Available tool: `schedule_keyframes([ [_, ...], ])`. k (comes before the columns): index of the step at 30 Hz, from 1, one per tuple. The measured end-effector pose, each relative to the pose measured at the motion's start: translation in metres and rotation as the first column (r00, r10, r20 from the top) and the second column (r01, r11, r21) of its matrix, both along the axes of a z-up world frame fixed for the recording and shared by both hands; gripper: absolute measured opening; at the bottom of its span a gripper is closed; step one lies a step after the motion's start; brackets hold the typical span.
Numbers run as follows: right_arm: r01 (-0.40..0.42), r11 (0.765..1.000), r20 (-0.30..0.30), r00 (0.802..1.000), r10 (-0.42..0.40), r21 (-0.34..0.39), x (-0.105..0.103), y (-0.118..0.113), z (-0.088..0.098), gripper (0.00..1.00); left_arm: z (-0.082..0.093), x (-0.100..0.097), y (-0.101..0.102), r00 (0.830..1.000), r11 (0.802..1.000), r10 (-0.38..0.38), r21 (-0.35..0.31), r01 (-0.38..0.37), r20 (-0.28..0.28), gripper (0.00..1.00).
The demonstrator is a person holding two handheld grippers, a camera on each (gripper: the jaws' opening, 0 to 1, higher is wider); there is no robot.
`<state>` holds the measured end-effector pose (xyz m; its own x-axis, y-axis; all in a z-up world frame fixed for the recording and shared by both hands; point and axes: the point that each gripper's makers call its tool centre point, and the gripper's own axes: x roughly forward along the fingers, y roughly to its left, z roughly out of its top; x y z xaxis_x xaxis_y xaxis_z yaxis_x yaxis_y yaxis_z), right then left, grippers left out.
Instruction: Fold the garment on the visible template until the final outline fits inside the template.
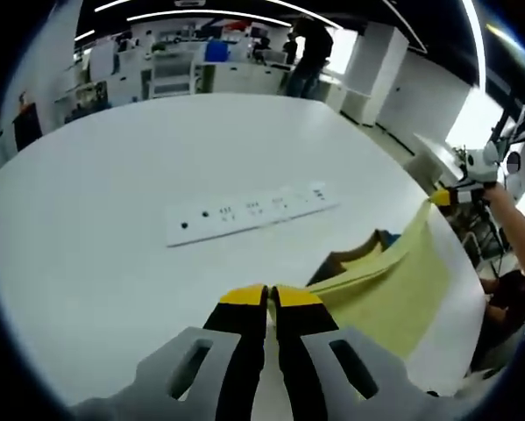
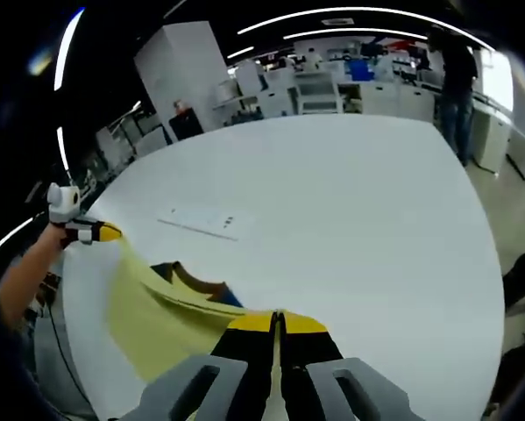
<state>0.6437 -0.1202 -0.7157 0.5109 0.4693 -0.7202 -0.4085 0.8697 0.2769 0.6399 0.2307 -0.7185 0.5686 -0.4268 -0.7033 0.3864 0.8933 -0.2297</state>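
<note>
Right now both grippers, the left gripper [image 1: 268, 298] and the right gripper [image 2: 277, 322], are pinching the yellow garment [image 1: 393, 289] with jaws pressed together, holding it stretched above the white table [image 1: 157, 158], so folding is looking barely underway.

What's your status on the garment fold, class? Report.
Left hand-held gripper and right hand-held gripper both shut on yellow garment, lifted off white table. Power strip lies beyond. No template seen.

Garment [image 1: 393, 289]: soft matt yellow cloth. Table [image 1: 113, 237]: smooth white, slight sheen. Power strip [image 1: 249, 213]: white plastic.
</note>
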Motion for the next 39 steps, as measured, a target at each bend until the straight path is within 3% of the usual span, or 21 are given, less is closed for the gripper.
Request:
schedule_keyframes([
  [8, 0.034, 0.999, -0.022, 0.999, -0.033, 0.006, -0.002, -0.001, -0.008, 0.0, -0.009, 0.001, 0.0, 0.999, 0.999, 0.036, -0.003, -0.036, -0.019, 0.0],
  [12, -0.014, 0.998, 0.043, 0.999, 0.017, -0.066, 0.003, -0.005, -0.007, 0.0, -0.006, 0.006, 0.003, 0.998, 0.998, 0.057, -0.003, -0.057, -0.004, 0.0],
  [13, -0.004, 0.998, 0.043, 0.999, 0.006, -0.06, 0.003, -0.004, -0.006, 0.02, -0.004, 0.007, 0.004, 0.998, 0.998, 0.063, -0.007, -0.063, -0.001, 0.0],
  [17, 0.017, 0.995, 0.13, 0.992, -0.003, -0.1, 0.013, -0.013, 0.004, 0.31, 0.001, 0.007, 0.006, 0.997, 0.997, 0.074, -0.011, -0.073, 0.015, 0.07],
  [30, 0.001, 0.994, 0.123, 0.992, 0.013, -0.108, 0.0, -0.02, 0.003, 0.4, 0.006, -0.004, 0.008, 0.998, 0.998, 0.059, -0.014, -0.058, 0.02, 0.25],
  [39, -0.022, 0.996, 0.115, 0.993, 0.032, -0.084, -0.013, -0.015, 0.006, 0.43, 0.016, -0.015, -0.001, 0.999, 0.999, 0.006, -0.052, -0.004, 0.035, 0.33],
])
